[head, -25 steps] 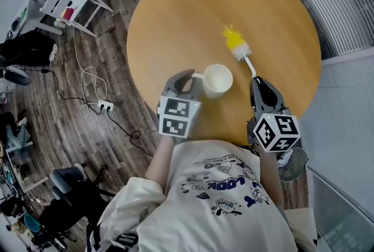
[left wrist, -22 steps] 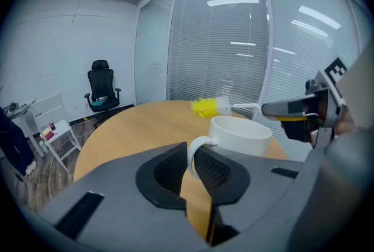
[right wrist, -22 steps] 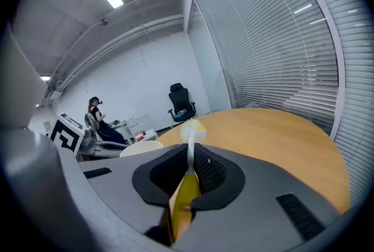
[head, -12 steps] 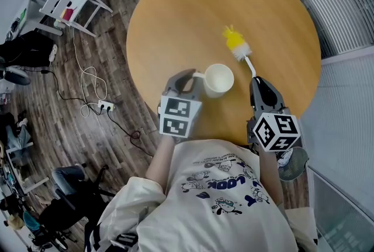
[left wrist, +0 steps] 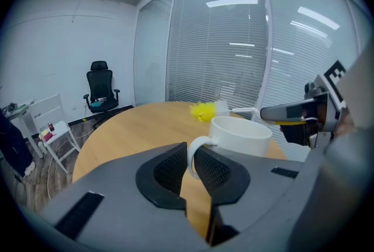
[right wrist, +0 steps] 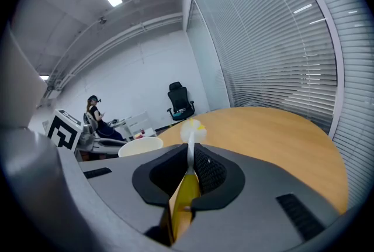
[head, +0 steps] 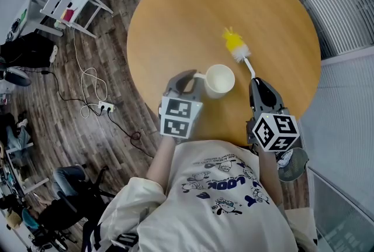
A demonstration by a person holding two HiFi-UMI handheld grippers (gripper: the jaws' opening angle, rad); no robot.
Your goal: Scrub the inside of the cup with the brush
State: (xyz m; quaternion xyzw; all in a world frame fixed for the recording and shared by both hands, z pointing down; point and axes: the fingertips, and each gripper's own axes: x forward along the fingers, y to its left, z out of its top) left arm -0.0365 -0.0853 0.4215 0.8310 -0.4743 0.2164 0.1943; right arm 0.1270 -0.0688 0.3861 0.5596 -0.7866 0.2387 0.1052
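A white cup [head: 218, 80] stands upright over the round wooden table [head: 193, 5], mouth up. My left gripper [head: 194, 82] is shut on the cup's handle [left wrist: 194, 154]; in the left gripper view the handle sits pinched between the ribbed pads. The brush has a yellow tuft [head: 233, 40], white bristles and a thin white stem [head: 250, 66]. My right gripper [head: 256, 80] is shut on its yellow handle [right wrist: 184, 198], with the brush head [right wrist: 191, 127] pointing away over the table, right of the cup [right wrist: 140, 147]. The brush is outside the cup.
The table's near edge runs just below both grippers. A glass wall with blinds [head: 339, 5] lies to the right. On the wooden floor at left are a white rack [head: 76, 2], cables and a power strip [head: 102, 106]. A black office chair [left wrist: 100, 90] stands beyond the table.
The cup and my left gripper have drifted very slightly to the right. The brush and my right gripper have stayed in place.
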